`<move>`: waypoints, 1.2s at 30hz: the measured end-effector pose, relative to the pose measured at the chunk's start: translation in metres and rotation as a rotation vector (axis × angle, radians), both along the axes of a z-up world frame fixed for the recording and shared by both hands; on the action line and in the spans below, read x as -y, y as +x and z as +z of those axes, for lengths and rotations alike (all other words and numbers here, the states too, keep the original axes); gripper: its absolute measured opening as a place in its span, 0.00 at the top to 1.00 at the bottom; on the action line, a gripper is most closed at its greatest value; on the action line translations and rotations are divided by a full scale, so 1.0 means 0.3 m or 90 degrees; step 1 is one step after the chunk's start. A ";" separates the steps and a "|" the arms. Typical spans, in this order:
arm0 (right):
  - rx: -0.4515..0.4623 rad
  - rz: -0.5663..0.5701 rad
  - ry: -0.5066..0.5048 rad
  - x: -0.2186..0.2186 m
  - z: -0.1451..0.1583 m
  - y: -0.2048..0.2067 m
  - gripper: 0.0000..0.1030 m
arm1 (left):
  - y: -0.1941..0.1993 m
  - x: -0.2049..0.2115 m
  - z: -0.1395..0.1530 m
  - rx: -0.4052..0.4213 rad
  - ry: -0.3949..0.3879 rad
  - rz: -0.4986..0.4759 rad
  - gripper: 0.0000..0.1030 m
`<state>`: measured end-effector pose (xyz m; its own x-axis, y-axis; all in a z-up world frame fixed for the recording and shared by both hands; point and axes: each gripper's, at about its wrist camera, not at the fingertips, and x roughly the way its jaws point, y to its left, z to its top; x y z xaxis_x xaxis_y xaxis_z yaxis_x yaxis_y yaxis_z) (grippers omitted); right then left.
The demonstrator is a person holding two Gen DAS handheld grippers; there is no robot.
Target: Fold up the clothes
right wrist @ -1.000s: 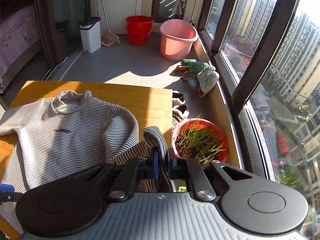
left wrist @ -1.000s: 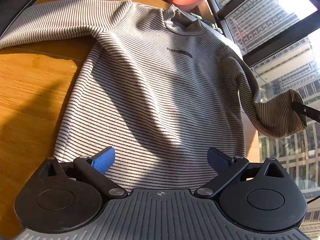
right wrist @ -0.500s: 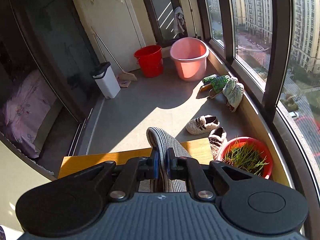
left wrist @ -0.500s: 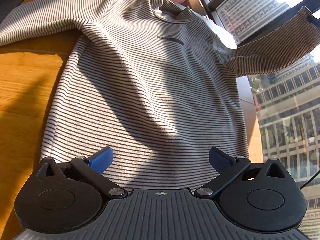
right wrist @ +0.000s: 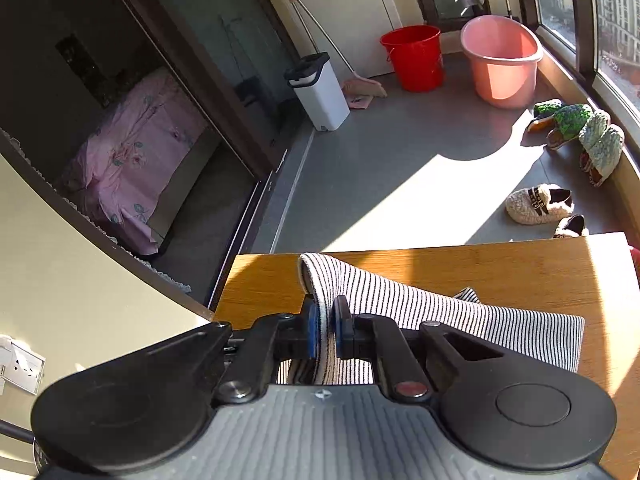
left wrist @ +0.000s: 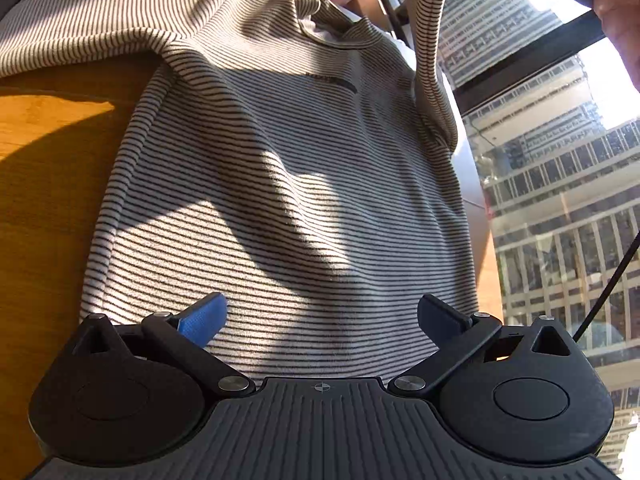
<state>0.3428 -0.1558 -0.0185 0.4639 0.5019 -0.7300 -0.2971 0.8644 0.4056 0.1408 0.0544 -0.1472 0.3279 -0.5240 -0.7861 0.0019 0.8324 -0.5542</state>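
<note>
A striped long-sleeved top (left wrist: 280, 168) lies flat, front up, on the wooden table (left wrist: 44, 152). My left gripper (left wrist: 322, 314) is open and empty, just above the top's hem. My right gripper (right wrist: 325, 330) is shut on the cuff of the top's right sleeve (right wrist: 320, 280). In the left wrist view that sleeve (left wrist: 428, 40) hangs lifted high above the top's right shoulder. The other sleeve (left wrist: 80, 28) lies spread out to the left on the table.
The table's far edge (right wrist: 440, 248) faces a balcony floor with a pink tub (right wrist: 502, 60), a red bucket (right wrist: 414, 56), a white bin (right wrist: 320, 92) and several slippers (right wrist: 536, 204). Windows run along the right side.
My right gripper has lifted the sleeve cuff from low beside the table's right edge up and leftwards over the top. My left gripper has stayed open over the hem.
</note>
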 end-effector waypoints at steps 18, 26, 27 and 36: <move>0.007 -0.121 -0.148 0.256 -0.260 -0.065 0.43 | 0.022 -0.034 -0.004 -0.023 -0.041 0.000 0.00; -0.087 -0.208 -0.195 0.486 -0.464 -0.148 0.16 | 0.018 0.000 0.005 -0.023 -0.008 0.013 0.00; -0.076 -0.205 -0.189 0.492 -0.448 -0.163 0.16 | 0.018 0.008 0.008 -0.021 0.002 0.014 0.00; -0.027 -0.097 -0.064 0.389 -0.309 -0.317 0.00 | 0.018 -0.108 0.085 -0.016 0.012 0.163 0.00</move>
<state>0.2477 -0.2727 -0.1112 0.4972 0.3519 -0.7930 -0.1435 0.9348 0.3249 0.1462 0.0869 -0.1216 0.4277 -0.4119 -0.8046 -0.2241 0.8140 -0.5358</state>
